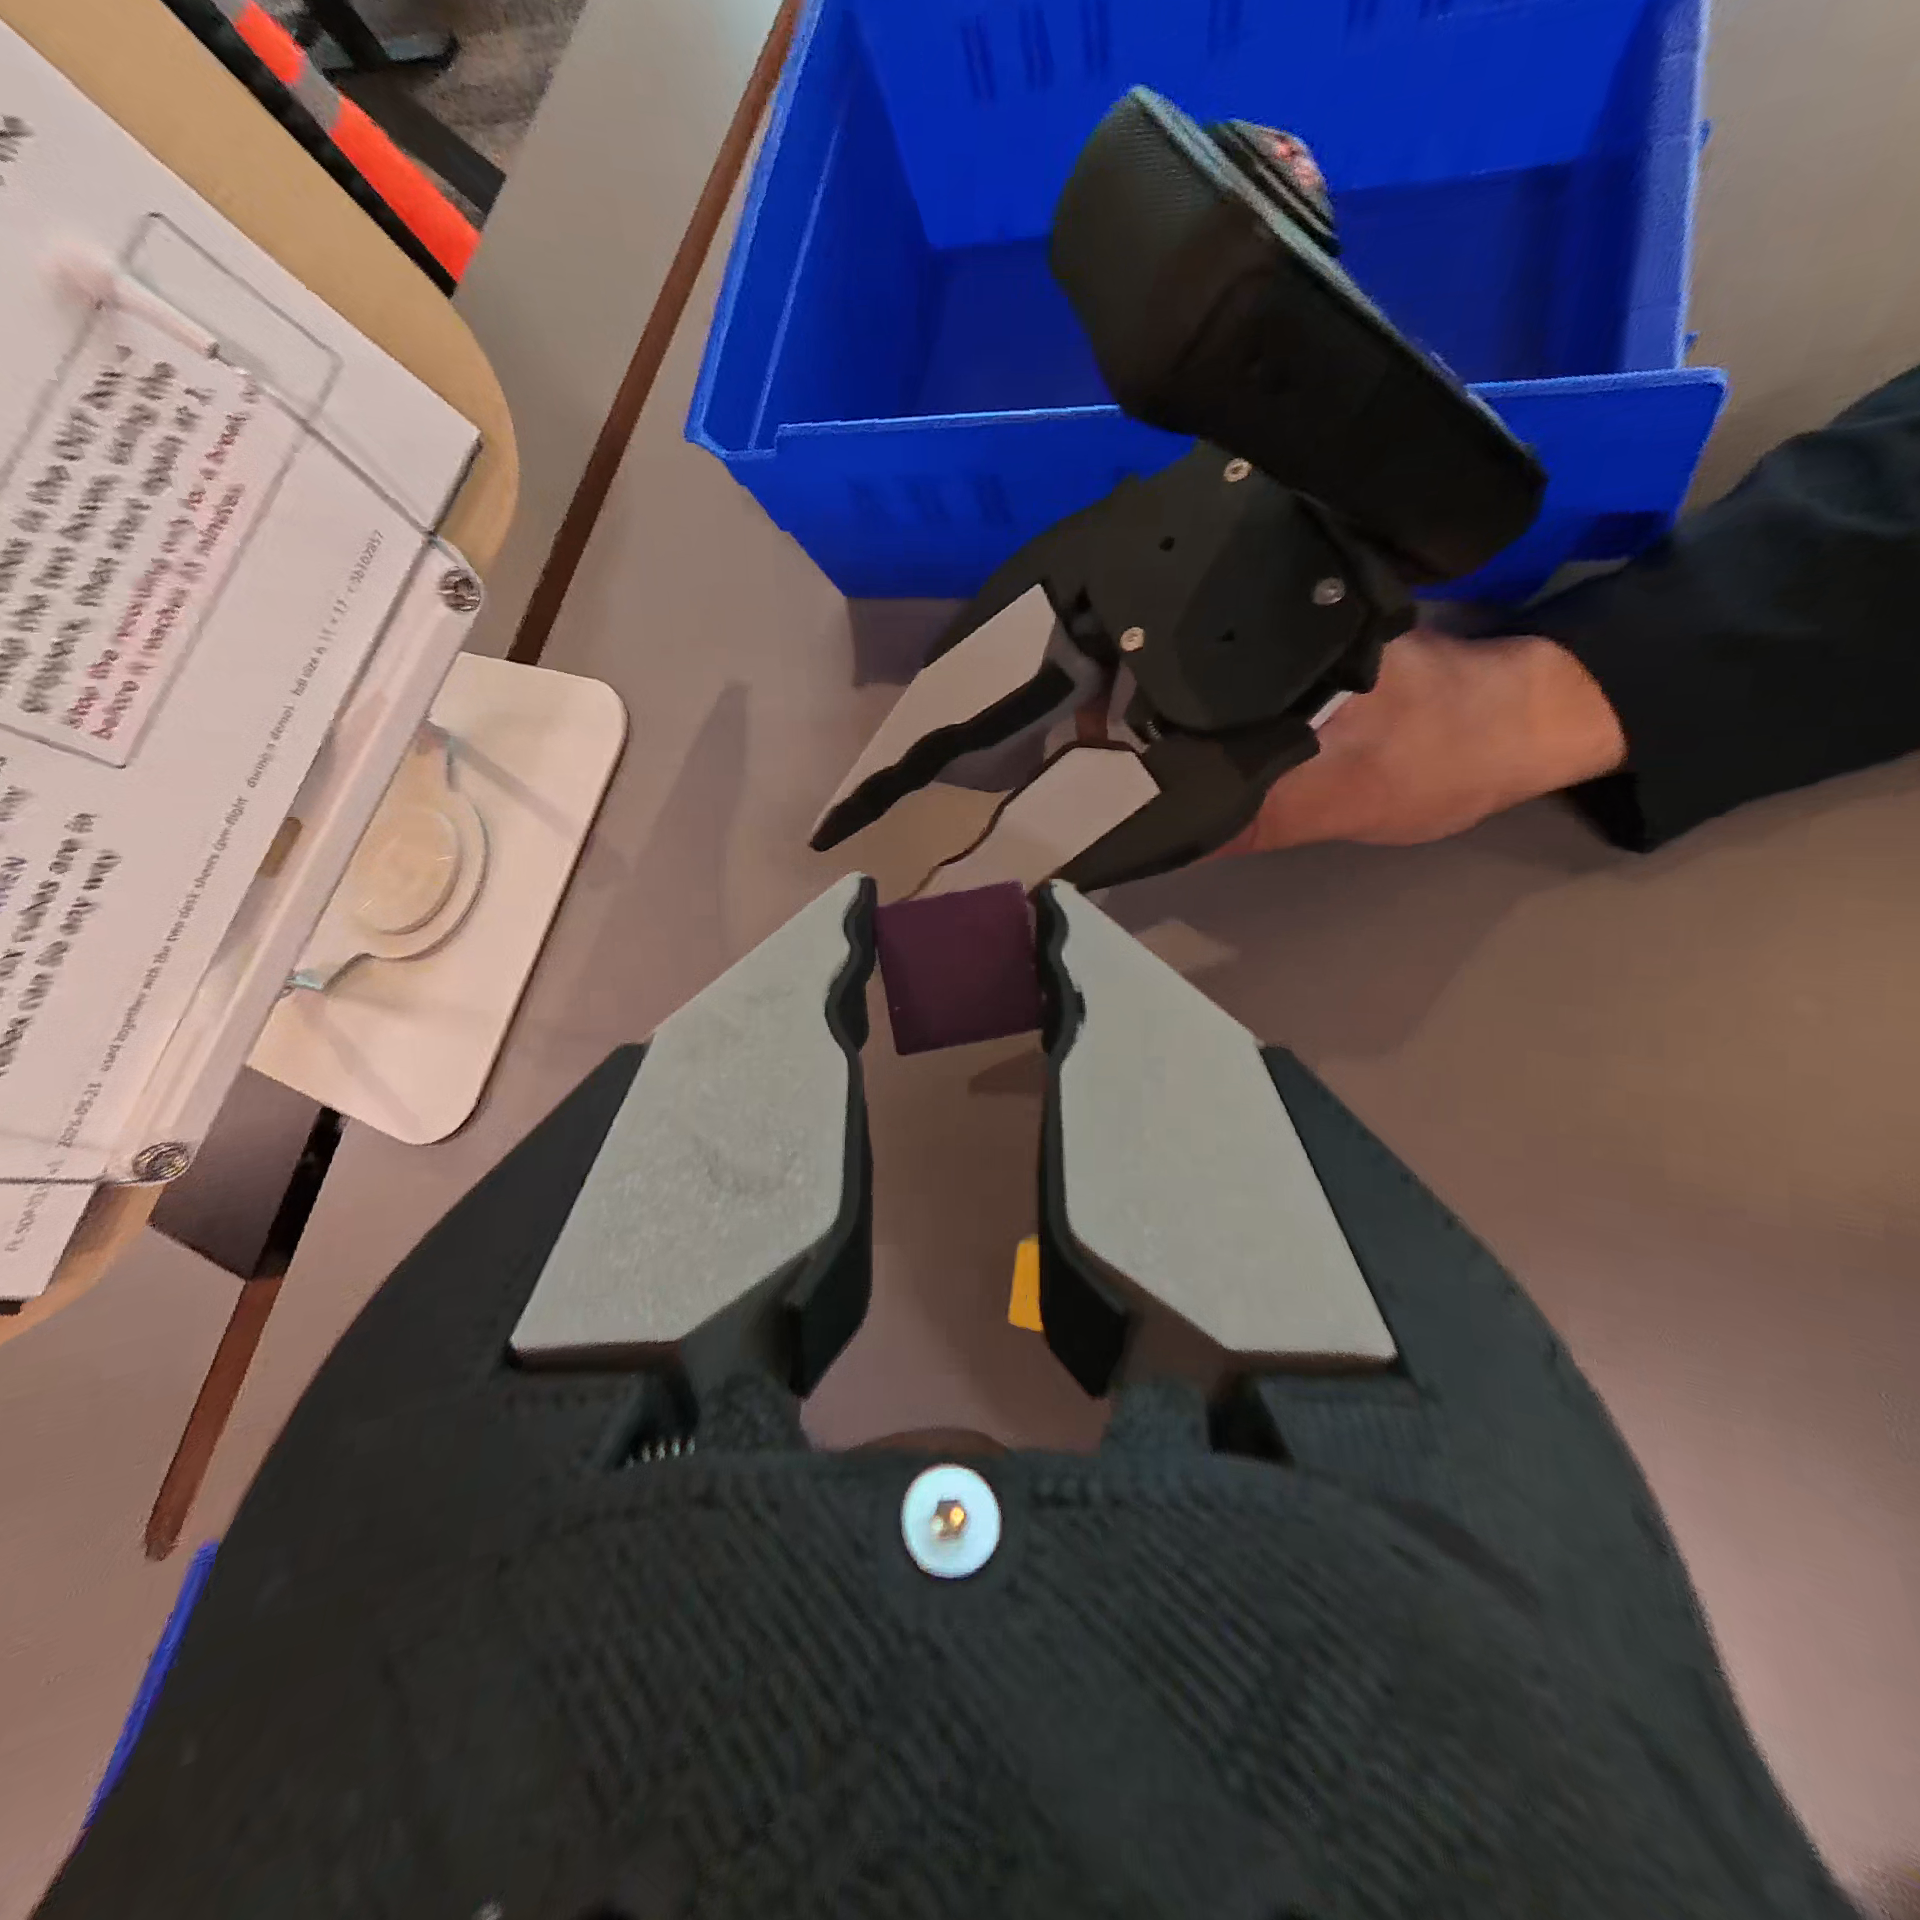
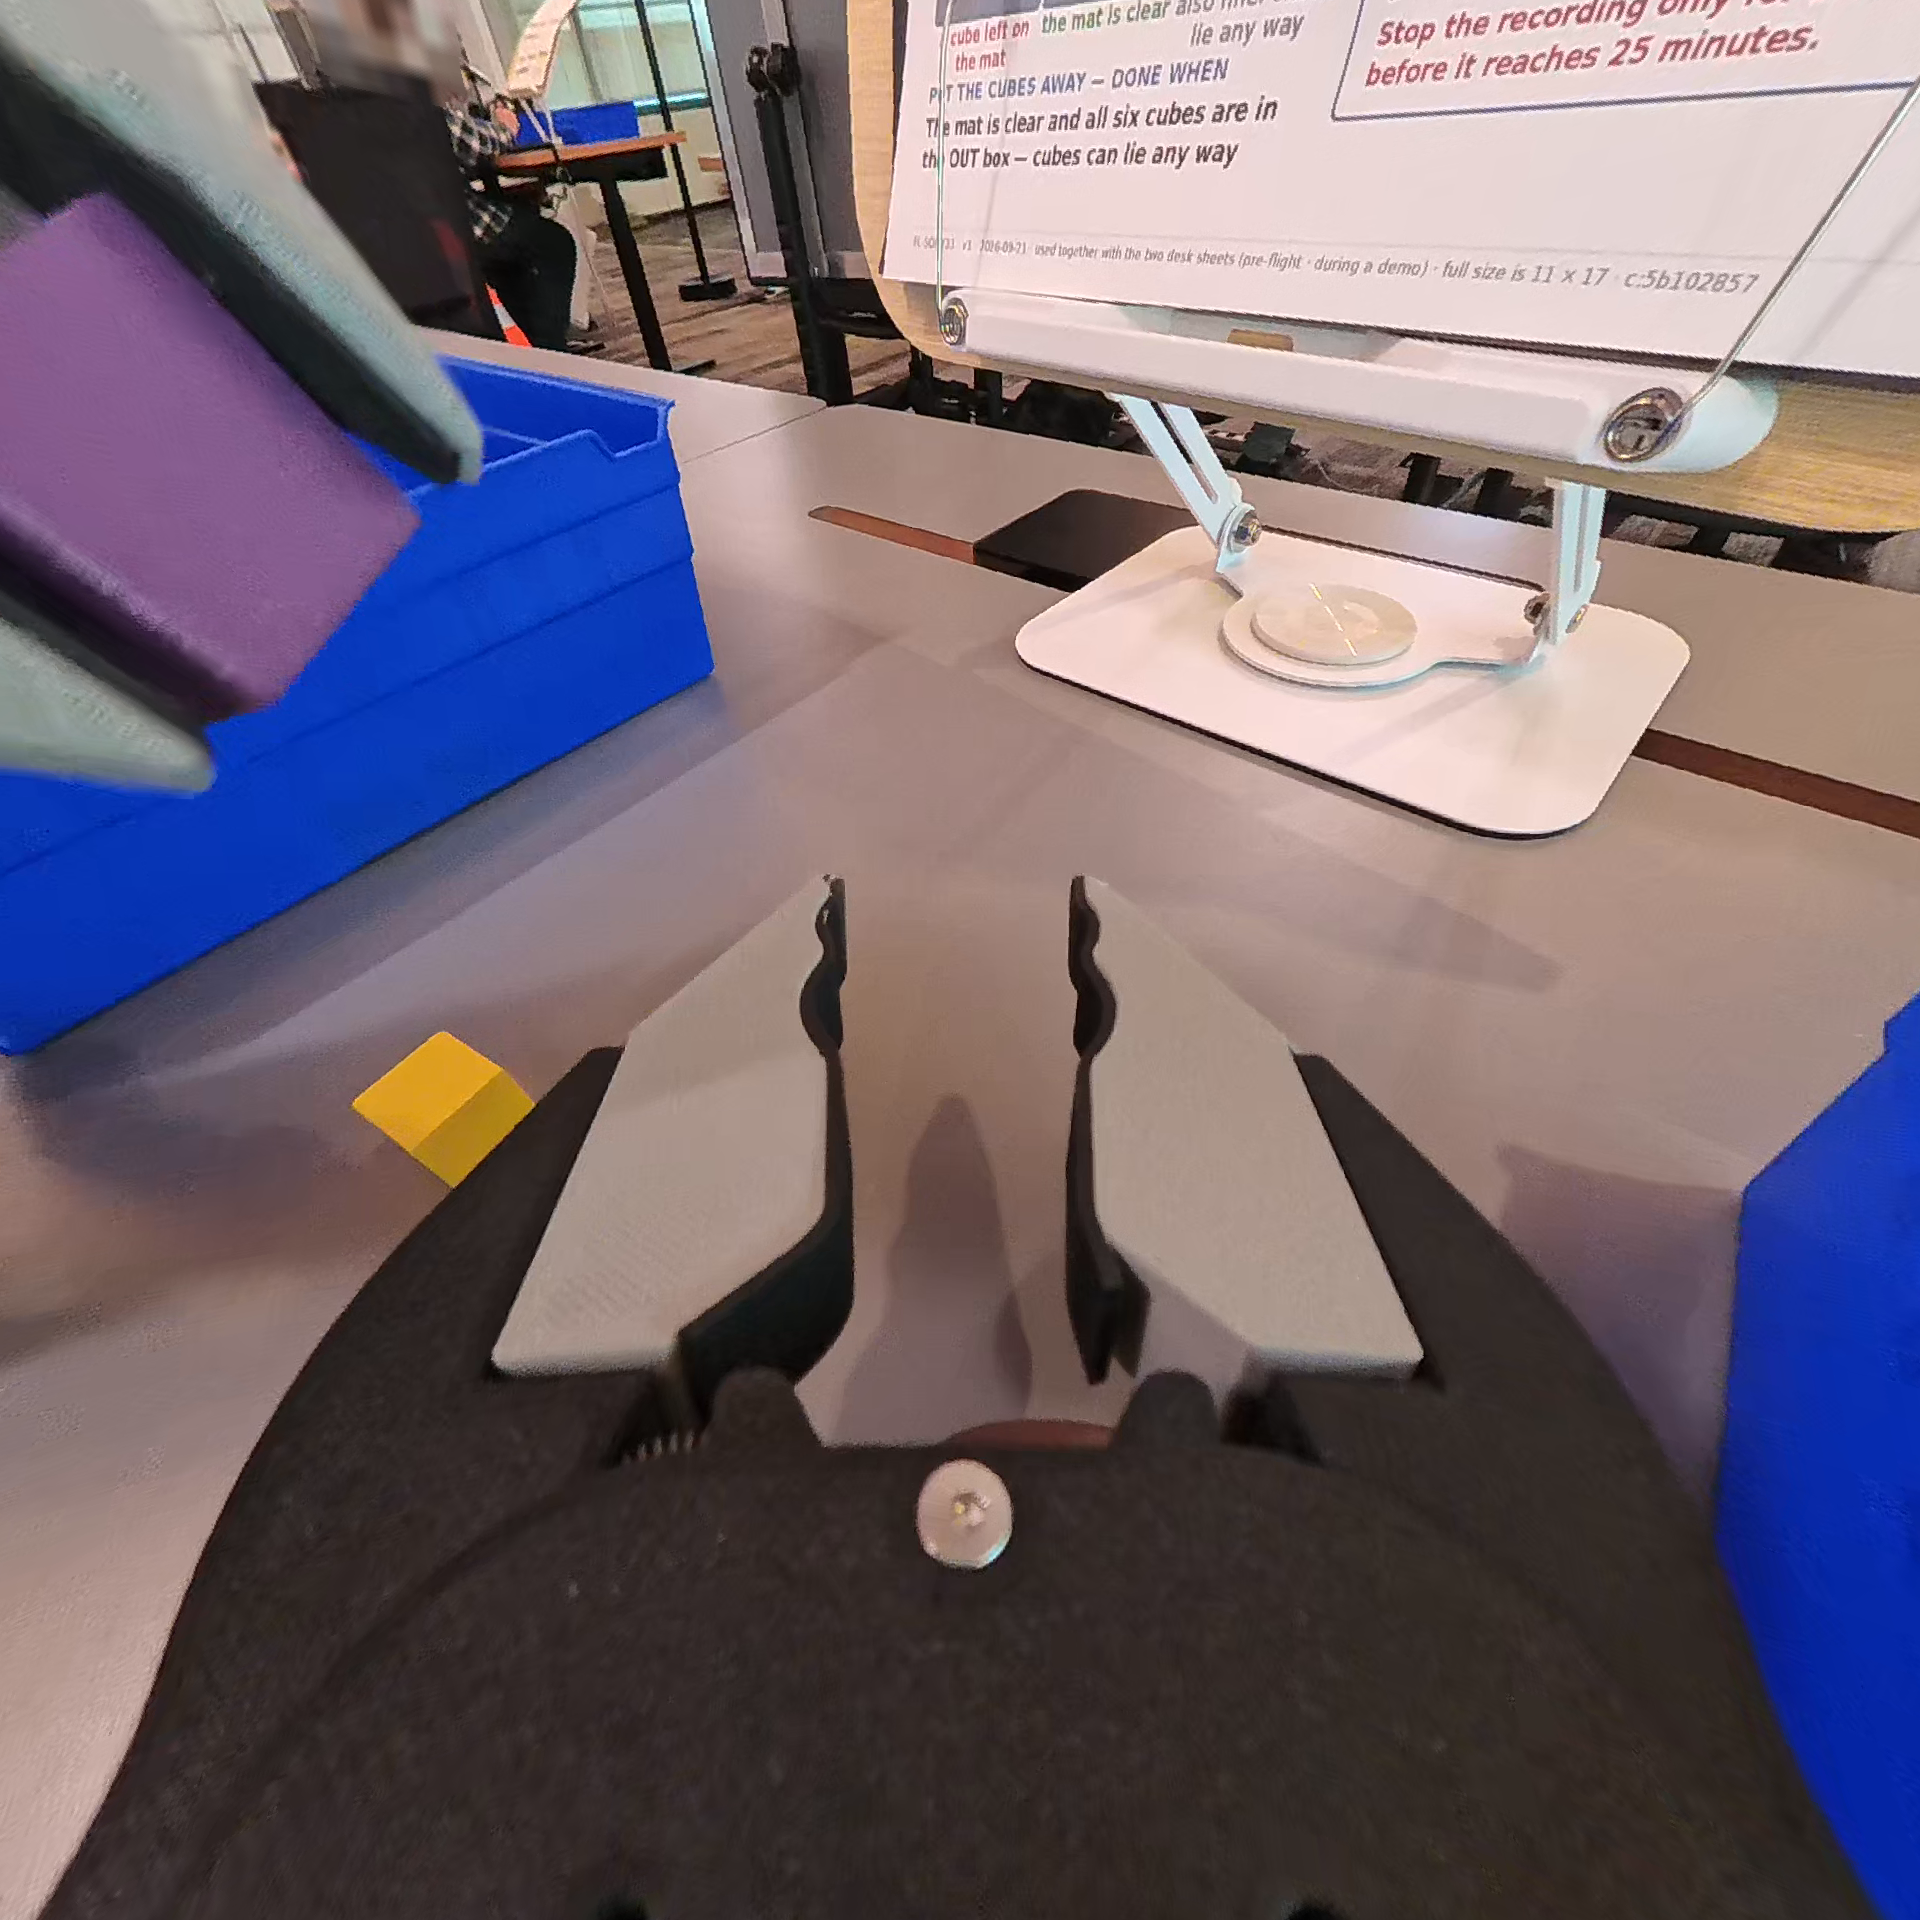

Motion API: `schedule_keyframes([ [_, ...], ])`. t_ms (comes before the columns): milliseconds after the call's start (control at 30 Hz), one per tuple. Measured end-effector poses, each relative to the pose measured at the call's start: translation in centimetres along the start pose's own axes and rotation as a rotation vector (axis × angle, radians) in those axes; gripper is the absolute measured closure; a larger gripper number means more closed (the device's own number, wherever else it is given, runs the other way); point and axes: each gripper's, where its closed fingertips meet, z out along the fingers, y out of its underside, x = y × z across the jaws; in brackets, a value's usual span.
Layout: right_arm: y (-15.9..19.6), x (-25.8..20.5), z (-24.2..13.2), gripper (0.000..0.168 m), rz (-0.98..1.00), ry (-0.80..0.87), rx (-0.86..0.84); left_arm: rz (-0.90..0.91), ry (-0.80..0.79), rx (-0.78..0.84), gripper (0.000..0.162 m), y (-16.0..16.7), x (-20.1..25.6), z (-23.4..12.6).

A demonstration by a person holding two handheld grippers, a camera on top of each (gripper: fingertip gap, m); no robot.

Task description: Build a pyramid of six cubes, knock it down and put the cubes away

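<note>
While the left hand-held gripper (image 1: 956,961) pinches a small dark purple cube (image 1: 961,977) between its two grey fingertips, the cube hangs up in the air above the smooth grey desk (image 1: 1455,1195). In the right wrist view that same purple cube (image 2: 177,457) looks big and blurry at the top left, with grey fingers on both sides of it.

The right hand-held gripper (image 2: 954,935) has its fingers spread apart with nothing between them, only bare desk (image 2: 1247,935). In the left wrist view this right hand-held gripper (image 1: 940,862) sits low near the desk, just past the purple cube, and a bare hand (image 1: 1434,748) in a dark sleeve holds it.

A small yellow cube (image 2: 442,1101) lies on the desk just to the left of the right hand-held gripper. A tiny bit of the yellow cube (image 1: 1023,1283) also peeks out under the left one.

A big blue plastic box (image 1: 1195,291) stands on the desk behind the two grippers. A white stand (image 2: 1351,665) holding a printed sheet of paper (image 2: 1403,156) is nearby.
</note>
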Motion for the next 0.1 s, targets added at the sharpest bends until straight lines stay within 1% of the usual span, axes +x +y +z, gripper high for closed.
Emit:
schedule_keyframes([
  [33, -0.05, 0.01, -0.03, 0.128, 0.002, -0.001, 0.003, 0.004, 0.031, -0.008, 0.133, 0.25, 0.58, 0.11],
  [100, -0.07, 0.02, -0.07, 0.128, 0.007, -0.004, 0.006, 0.018, 0.03, -0.045, 0.133, 1.24, 0.7, 0.45],
])
